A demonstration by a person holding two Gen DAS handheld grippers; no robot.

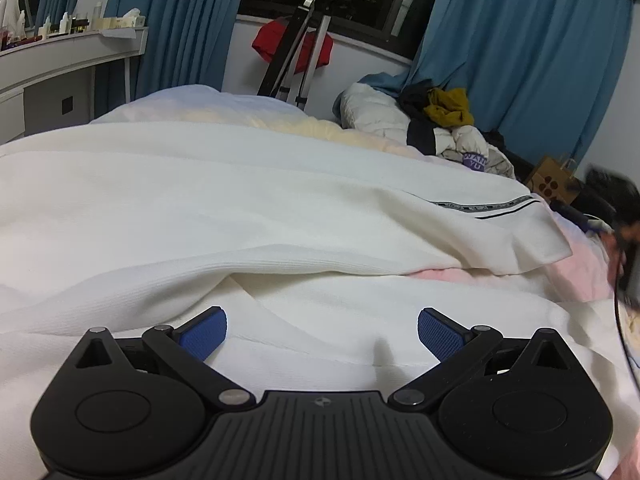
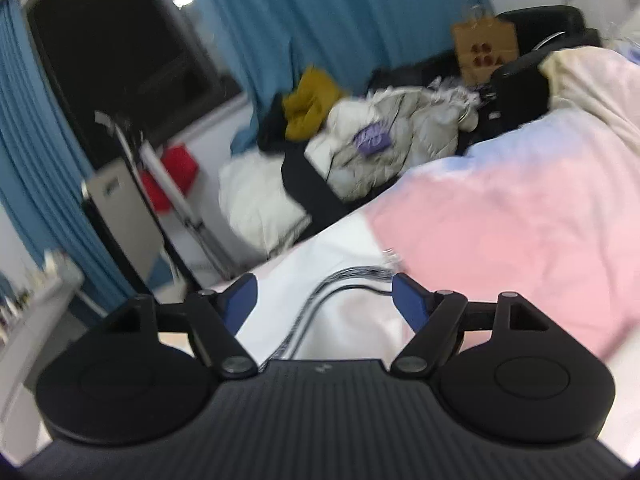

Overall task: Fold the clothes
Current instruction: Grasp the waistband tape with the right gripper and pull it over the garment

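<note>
While both tools point(image 1: 322, 334) point(image 2: 325, 300) gape, the white garment point(image 1: 240, 200) lies lengthwise left-to-right.

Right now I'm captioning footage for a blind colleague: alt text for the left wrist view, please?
The open left gripper hovers over a rumpled white garment with a dark-striped edge, spread across a bed. Behind stand blue curtains, a tripod and piled clothes.

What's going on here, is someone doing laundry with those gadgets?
A person is holding a two-finger gripper in each hand to fold clothes on a bed. The left gripper is open, low over a white knit garment spread on the pink bedcover. The right gripper is also open, over the garment's dark-striped edge. Neither grips cloth yet. Unfolded clothes are piled beyond.
</note>
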